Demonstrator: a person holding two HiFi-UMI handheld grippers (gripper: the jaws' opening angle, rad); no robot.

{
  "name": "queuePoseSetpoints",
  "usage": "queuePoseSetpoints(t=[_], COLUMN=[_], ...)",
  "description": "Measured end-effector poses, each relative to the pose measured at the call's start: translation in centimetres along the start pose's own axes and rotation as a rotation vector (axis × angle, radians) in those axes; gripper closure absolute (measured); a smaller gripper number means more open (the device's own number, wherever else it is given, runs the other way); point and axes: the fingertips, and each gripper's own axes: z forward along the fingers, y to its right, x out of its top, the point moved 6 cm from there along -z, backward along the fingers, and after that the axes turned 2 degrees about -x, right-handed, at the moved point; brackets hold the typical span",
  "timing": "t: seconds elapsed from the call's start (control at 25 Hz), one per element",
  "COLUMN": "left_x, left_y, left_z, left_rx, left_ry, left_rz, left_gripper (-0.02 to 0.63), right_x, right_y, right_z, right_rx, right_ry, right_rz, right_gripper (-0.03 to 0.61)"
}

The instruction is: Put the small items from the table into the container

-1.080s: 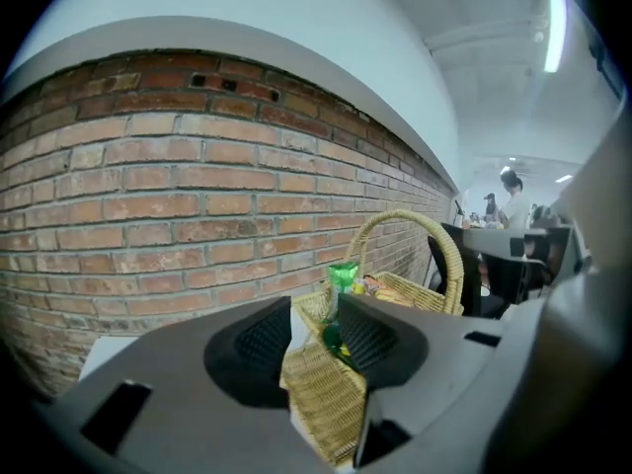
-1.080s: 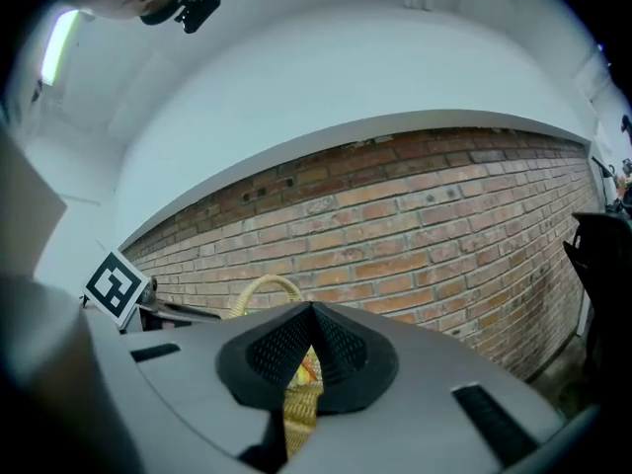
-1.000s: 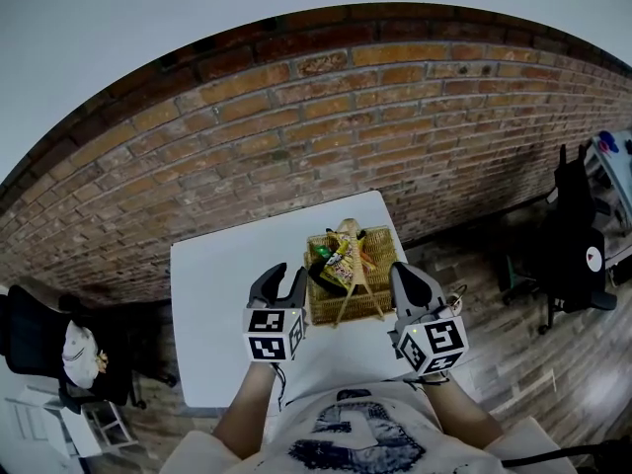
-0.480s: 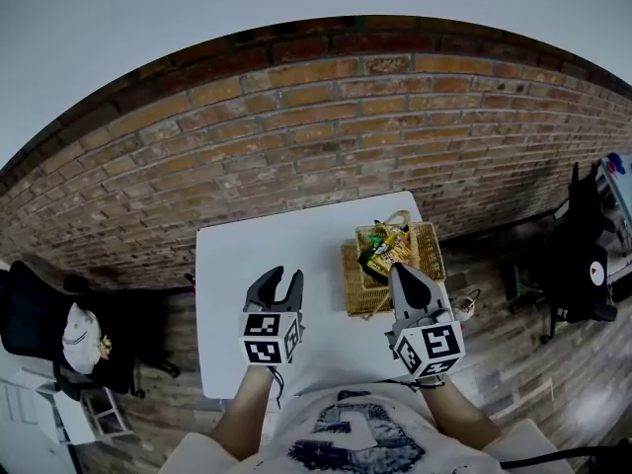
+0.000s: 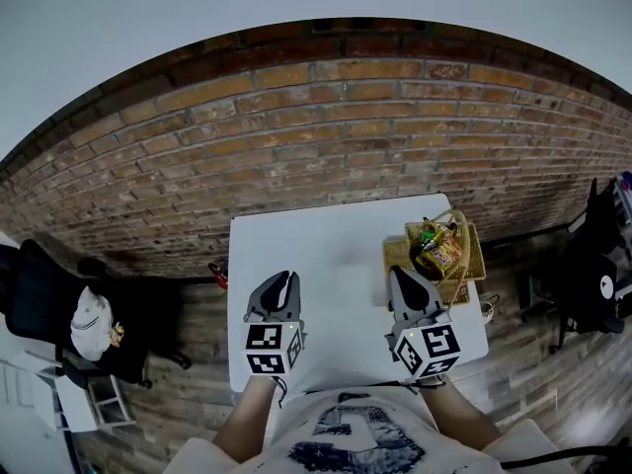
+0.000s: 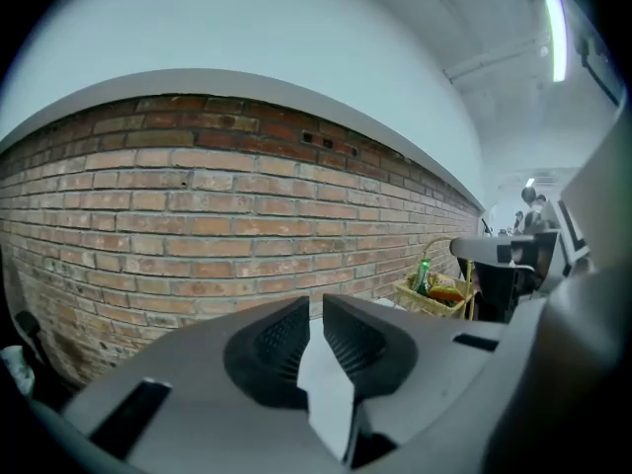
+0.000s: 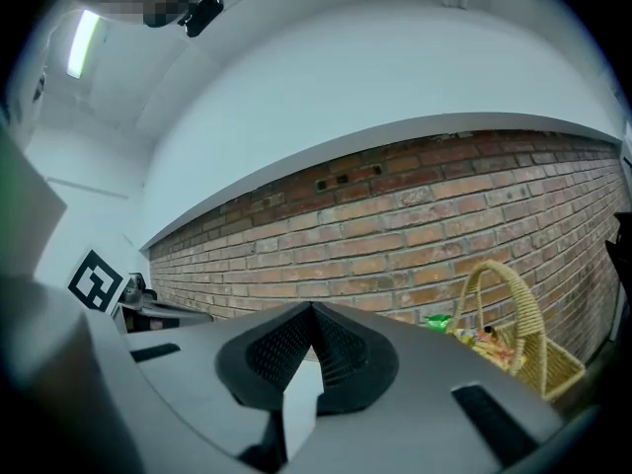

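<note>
Surveying the bench from the head view: no loose item shows on its white top; the small items seen all lie in the basket at the far right corner, close to the brick wall.

Contents: yellow packets heaped above the rim, and what looks like a green bottle standing among them; anything lower in the basket is hidden.

Left hand-held gripper: over the near part of the bench, well apart from the basket; jaws closing, a narrow gap left, nothing between them.

Right hand-held gripper: near the basket's near left corner; jaws together at the tips, empty.

Handling assessment, as judgement only:
- Packets: likely light, soft and crinkly, with a slick film that may slide from the pads; best pinched at a sealed edge or corner, not across the puffed middle.
- Bottle: likely stiff, heavier and smooth, possibly breakable; best taken across the body or at the neck, and kept upright.
- Basket: woven cane, probably light and fairly stiff; its hoop handle offers the one narrow hold; the heap may spill if it is tipped.

Task appears at or near completion, so far as the views show.
</note>
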Motion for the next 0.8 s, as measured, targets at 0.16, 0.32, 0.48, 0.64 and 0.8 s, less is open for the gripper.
queuePoseSetpoints(t=[0.16,0.32,0.48,0.64,0.8], left_x=[-0.6,-1.0,-1.0,-0.9,-0.9], left_y=[-3.3,-6.1,-7.9,-8.9,-9.2], left_z=[-2.6,-4.4,-5.6,-6.6,-7.2], left_rx=[0.018,0.024,0.038,0.040,0.032], left_ry=[0.027,0.036,0.049,0.063,0.068], left_rz=[-0.001,0.000,0.020,0.020,0.015], left_gripper=[0.560,0.566,0.568,0.568,0.568], right_x=[-0.7,-1.3,-1.3,-1.2,-1.3], right_y=[-3.7,-6.8,-9.3,-11.0,-11.8], right_z=[1.5,2.9,3.9,4.2,4.4], right_rx=[0.031,0.047,0.063,0.073,0.073], right_ry=[-0.006,-0.012,-0.011,-0.006,-0.012], right_rz=[0.004,0.002,-0.010,-0.019,-0.018], right_gripper=[0.558,0.558,0.558,0.558,0.558])
